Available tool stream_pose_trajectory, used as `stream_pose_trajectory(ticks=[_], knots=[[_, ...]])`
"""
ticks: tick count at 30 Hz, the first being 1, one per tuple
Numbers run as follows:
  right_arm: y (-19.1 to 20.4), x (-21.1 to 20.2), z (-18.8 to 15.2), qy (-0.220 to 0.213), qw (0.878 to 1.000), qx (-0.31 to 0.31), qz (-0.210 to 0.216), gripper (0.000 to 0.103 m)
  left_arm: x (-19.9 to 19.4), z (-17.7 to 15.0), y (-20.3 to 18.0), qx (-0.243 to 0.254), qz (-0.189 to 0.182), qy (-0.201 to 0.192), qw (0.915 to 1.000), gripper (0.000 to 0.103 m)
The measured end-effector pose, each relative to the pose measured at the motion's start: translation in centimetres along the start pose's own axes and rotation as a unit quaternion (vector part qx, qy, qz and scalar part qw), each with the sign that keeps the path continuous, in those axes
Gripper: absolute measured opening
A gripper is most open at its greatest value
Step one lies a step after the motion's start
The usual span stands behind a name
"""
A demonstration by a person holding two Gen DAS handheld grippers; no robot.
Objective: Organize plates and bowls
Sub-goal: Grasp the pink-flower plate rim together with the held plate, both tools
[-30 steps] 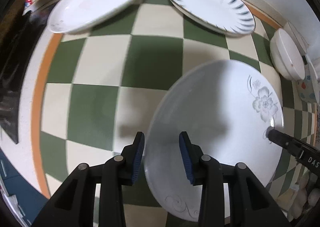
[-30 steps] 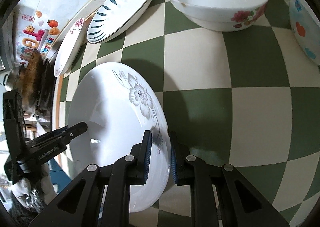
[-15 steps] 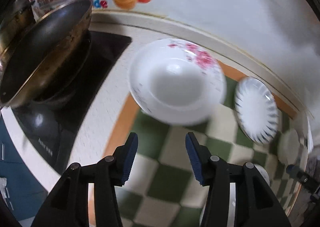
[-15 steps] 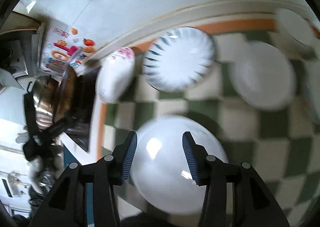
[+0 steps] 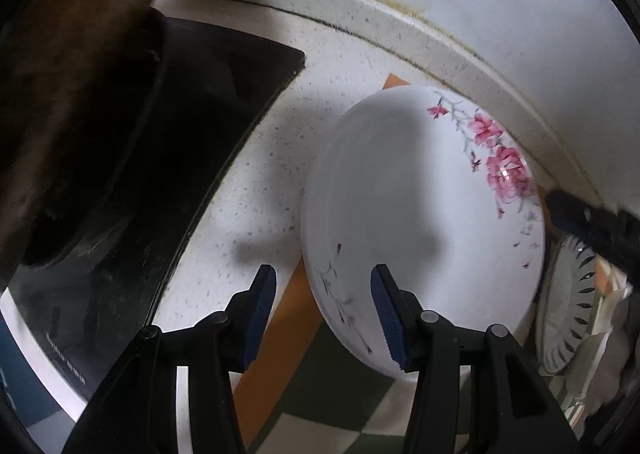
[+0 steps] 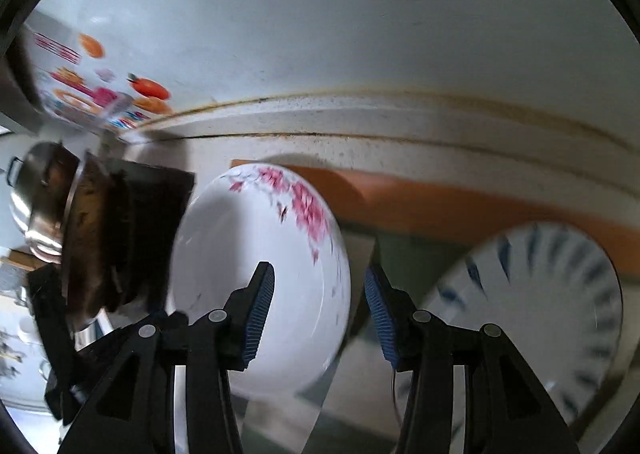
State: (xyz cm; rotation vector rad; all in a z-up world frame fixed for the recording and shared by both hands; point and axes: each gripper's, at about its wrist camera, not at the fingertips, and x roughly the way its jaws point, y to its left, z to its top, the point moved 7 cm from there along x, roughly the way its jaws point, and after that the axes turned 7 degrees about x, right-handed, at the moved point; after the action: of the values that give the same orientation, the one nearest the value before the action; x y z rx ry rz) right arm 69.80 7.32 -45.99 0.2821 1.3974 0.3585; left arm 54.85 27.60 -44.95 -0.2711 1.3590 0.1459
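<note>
Blue-padded left gripper [image 5: 323,312] hovers spread, empty, straddling the seven o'clock rim of the pink-flowered plate [image 5: 404,221] (on the counter by the stove [image 5: 168,157]); right gripper [image 6: 319,308], jaws just opened, straddles its three o'clock edge; blue-striped plate [image 6: 532,294] further right.

I have let go of the grey-flowered white plate, and both my hand-held grippers opened and swung across to the pink-blossom white plate [image 5: 420,221]. My left hand-held gripper [image 5: 323,314] seems to straddle its near rim; my right hand-held gripper [image 6: 319,312] hangs over its far edge.
</note>
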Motion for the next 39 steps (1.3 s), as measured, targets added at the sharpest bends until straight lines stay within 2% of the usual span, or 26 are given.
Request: stream_pose_trajectory(ticks=[2,5,7,8,17,26,32,39], knots=[[0.1,1.6,1.1,0.01,1.0,-0.005,-0.01,0.05,1.0,0.0,0.0,0.003,-0.002,0.009,1.0,0.047],[-0.3,3.6,2.0,0.025,0.999,-0.004,-0.02,0.042,1.7,0.1,0.0,0.004,-0.018,0.004,0.9998,0.026],[-0.7,4.6,2.2,0.041,0.999,0.006,-0.005,0.019,1.7,0.3,-0.3,0.014,-0.019,-0.011,0.9997,0.024],[-0.8,4.8,2.2,0.041,0.999,0.011,0.006,0.018,1.7,0.3,-0.4,0.017,-0.017,-0.014,0.9996,0.024],[-0.7,3.4,0.5,0.026,0.999,0.0,0.02,0.014,0.6,-0.3,-1.0,0.024,-0.013,-0.024,0.9993,0.024],[-2.1,-2.8,-3.3,-0.003,0.999,0.017,0.044,0.012,-4.3,-1.9,-3.6,0.047,-0.039,-0.045,0.9971,0.024],[-3.9,-8.6,-8.1,-0.028,0.997,0.035,0.059,0.012,-7.2,-4.2,-6.7,0.077,-0.053,-0.051,0.9943,0.024],[-8.3,-13.3,-15.4,-0.042,0.995,0.07,0.06,0.012,-7.2,-8.6,-10.3,0.113,-0.073,-0.027,0.9906,0.024]])
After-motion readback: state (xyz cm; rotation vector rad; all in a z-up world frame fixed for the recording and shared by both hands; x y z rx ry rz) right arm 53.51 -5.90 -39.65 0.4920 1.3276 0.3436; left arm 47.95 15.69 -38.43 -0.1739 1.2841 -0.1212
